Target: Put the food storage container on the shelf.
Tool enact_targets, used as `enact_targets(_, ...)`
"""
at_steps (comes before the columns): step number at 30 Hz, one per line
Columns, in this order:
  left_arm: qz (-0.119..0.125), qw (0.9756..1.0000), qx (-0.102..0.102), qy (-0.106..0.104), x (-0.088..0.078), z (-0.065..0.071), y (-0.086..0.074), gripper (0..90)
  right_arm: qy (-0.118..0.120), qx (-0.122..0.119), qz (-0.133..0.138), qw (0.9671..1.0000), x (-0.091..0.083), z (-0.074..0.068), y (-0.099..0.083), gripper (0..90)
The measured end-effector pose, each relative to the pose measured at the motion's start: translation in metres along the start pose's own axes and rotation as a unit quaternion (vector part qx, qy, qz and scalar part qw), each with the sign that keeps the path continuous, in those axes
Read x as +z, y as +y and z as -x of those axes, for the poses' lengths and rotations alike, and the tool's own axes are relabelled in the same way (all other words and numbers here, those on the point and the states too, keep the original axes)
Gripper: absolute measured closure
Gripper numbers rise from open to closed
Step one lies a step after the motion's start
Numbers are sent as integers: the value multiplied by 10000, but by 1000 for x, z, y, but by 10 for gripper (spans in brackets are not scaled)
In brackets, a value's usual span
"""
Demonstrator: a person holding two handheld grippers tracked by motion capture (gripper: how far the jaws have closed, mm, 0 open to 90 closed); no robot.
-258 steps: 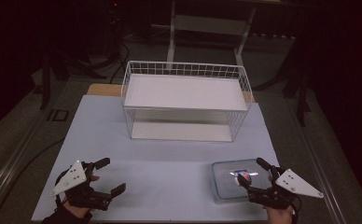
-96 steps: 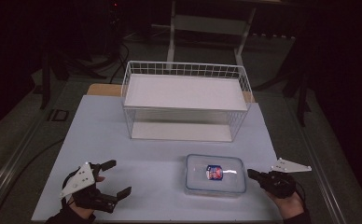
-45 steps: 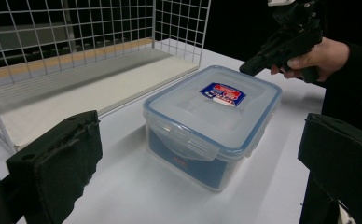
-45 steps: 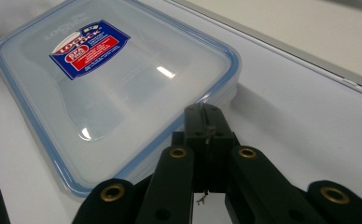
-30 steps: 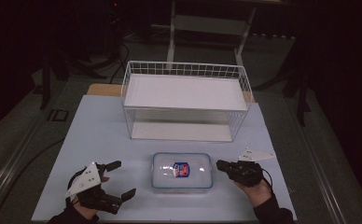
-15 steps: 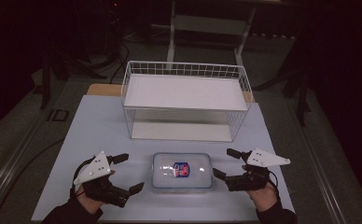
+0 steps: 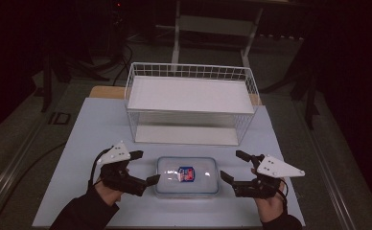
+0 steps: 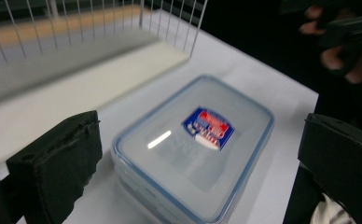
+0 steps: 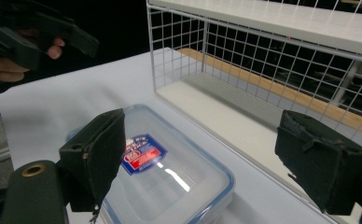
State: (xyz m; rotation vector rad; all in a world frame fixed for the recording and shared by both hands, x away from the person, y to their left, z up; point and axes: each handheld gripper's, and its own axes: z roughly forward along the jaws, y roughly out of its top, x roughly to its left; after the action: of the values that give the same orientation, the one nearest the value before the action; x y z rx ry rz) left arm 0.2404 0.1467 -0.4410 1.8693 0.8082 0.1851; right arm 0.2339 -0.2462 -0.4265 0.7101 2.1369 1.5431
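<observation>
A clear plastic box point(image 7: 187, 176) with a blue-rimmed lid and a red and blue label lies flat at the front middle of the table. My left gripper point(image 7: 146, 166) stands open just left of it, one fingertip close to the box's left edge. In the left gripper view the box point(image 8: 193, 149) lies beyond the wide jaws of this gripper point(image 8: 198, 163). My right gripper point(image 7: 231, 165) hovers open a little to the right of the box and holds nothing. Its jaws have just been opening from shut, then closing a little. The box point(image 9: 165, 172) lies low ahead of them.
A white wire basket point(image 7: 189, 67) with a white shelf board stands behind the box, its open side facing me. A white sheet point(image 7: 93, 129) covers the table. The floor beyond is dark, with a metal stand at the back.
The box slid from the front right to the front middle with the right gripper shut on its edge. That gripper then let go, opened and rose. The left gripper moved in towards the box.
</observation>
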Motion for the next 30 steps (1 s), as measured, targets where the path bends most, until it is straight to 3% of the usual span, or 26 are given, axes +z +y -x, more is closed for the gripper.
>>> enact_targets(3,-278,9987,-424,-76,13,-10,-4,0,30,0,-4,10000,0,-3,-2,149)
enact_targets(5,-504,9969,-603,73,20,-15,-8,0,11,77,-73,9999,1,-3,-3,138)
enact_targets(8,-744,9913,-1081,87,30,-26,-13,0,18,195,-239,9995,5,-2,-6,124)
enact_targets(10,-895,9858,-1419,-13,35,-33,-17,0,-125,146,-323,9993,8,-2,-9,111)
enact_targets(14,-1170,9734,-1961,-205,45,-44,-24,0,-126,179,-381,9990,11,-4,-12,101)
enact_targets(16,-1295,9687,-2095,-297,49,-47,-27,0,-160,216,-422,9987,12,-4,-13,101)
enact_targets(18,-1372,9665,-2143,-320,52,-50,-29,3,-113,283,-457,9985,12,-4,-14,102)
enact_targets(22,-1402,9563,-2527,-437,56,-56,-34,54,100,377,-544,9978,13,-4,-15,151)
enact_targets(23,-1402,9563,-2527,-437,56,-56,-34,67,100,377,-544,9978,13,-4,-15,151)
enact_targets(24,-1432,9475,-2788,-634,58,-60,-37,67,121,417,-596,9973,14,-3,-16,151)
enact_targets(26,-1452,9423,-2933,-708,60,-62,-40,146,165,467,-686,9964,16,-3,-18,175)
enact_targets(30,-1465,9344,-3151,-791,62,-67,-44,241,189,482,-673,9964,17,-3,-19,183)
